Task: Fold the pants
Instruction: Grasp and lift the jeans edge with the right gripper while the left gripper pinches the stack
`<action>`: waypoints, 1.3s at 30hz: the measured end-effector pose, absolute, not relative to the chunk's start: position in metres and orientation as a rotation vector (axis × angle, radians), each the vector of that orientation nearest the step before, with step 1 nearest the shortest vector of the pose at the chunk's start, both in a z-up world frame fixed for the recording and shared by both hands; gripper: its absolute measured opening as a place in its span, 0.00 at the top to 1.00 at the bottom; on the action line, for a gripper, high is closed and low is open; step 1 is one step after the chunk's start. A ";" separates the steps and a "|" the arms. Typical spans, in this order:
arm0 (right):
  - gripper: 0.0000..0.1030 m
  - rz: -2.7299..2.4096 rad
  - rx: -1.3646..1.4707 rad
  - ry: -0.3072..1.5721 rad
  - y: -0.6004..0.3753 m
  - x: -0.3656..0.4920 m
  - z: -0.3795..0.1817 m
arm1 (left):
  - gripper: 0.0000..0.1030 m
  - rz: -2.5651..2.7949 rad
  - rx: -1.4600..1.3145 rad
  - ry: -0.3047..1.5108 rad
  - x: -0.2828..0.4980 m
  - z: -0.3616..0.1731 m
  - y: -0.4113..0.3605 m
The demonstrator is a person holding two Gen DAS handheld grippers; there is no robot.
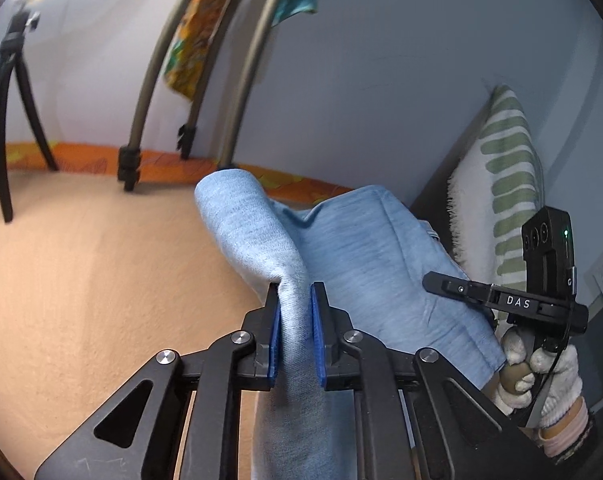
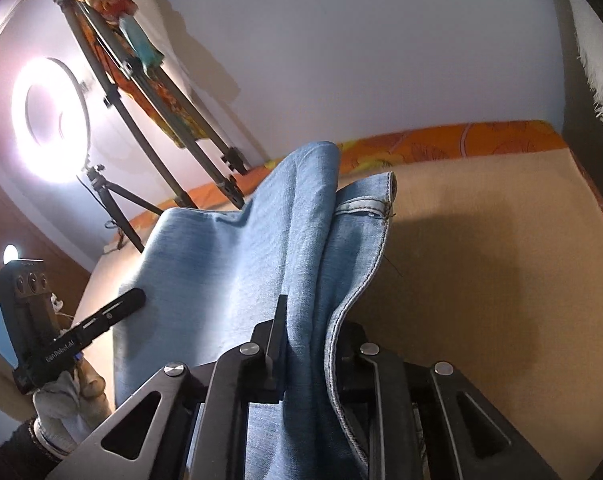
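Note:
Light blue denim pants (image 1: 353, 248) hang between both grippers above a tan bed cover (image 1: 81, 280). My left gripper (image 1: 295, 294) is shut on a bunched fold of the denim, which passes between its blue pads (image 1: 276, 332). In the right wrist view the pants (image 2: 229, 264) drape up and away, with a stitched hem (image 2: 381, 192) at the far end. My right gripper (image 2: 307, 316) is shut on the denim; cloth covers its right finger. Each view shows the other gripper in a gloved hand: the right one (image 1: 513, 300), the left one (image 2: 81, 328).
Tripod legs (image 1: 141, 92) and a black stand (image 1: 5, 92) rise at the bed's far edge by an orange patterned sheet (image 1: 173, 164). A bright ring light (image 2: 51, 120) shines on the left. A white and green striped pillow (image 1: 501, 184) leans against the dark headboard.

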State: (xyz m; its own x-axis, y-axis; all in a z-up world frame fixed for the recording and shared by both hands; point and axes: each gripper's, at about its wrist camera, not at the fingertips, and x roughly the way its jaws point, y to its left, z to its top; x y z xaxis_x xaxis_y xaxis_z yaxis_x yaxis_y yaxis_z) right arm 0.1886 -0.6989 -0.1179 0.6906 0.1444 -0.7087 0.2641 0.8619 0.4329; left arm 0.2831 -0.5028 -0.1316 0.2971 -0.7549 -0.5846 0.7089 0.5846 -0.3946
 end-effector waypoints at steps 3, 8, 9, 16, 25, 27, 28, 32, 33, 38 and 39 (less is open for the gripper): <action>0.86 -0.069 0.532 0.792 -0.696 0.184 -0.108 | 0.91 -0.996 -0.074 0.800 0.281 -0.123 -0.507; 0.86 -0.077 0.487 0.754 -0.692 0.179 -0.089 | 0.97 -1.045 -0.028 0.699 0.272 -0.097 -0.525; 0.86 -0.072 0.489 0.753 -0.693 0.179 -0.088 | 0.97 -1.052 -0.012 0.684 0.269 -0.094 -0.528; 0.86 -0.099 0.502 0.791 -0.706 0.180 -0.105 | 0.96 -0.985 0.055 0.767 0.288 -0.109 -0.522; 0.86 -0.107 0.539 0.815 -0.712 0.181 -0.118 | 0.47 -0.886 -0.076 1.023 0.333 -0.162 -0.502; 0.85 -0.108 0.537 0.817 -0.711 0.183 -0.119 | 0.47 -0.890 -0.119 1.076 0.337 -0.174 -0.502; 0.85 -0.107 0.540 0.818 -0.712 0.184 -0.120 | 0.47 -0.893 -0.132 1.102 0.338 -0.180 -0.503; 0.85 -0.107 0.558 0.827 -0.716 0.184 -0.126 | 0.47 -0.927 -0.171 1.142 0.332 -0.191 -0.506; 0.85 -0.107 0.564 0.830 -0.717 0.185 -0.129 | 0.47 -0.933 -0.178 1.129 0.330 -0.190 -0.507; 0.85 -0.107 0.592 0.841 -0.723 0.184 -0.139 | 0.47 -0.967 -0.219 1.105 0.322 -0.192 -0.518; 0.85 -0.109 0.605 0.841 -0.724 0.185 -0.141 | 0.50 -0.967 -0.213 1.101 0.322 -0.191 -0.521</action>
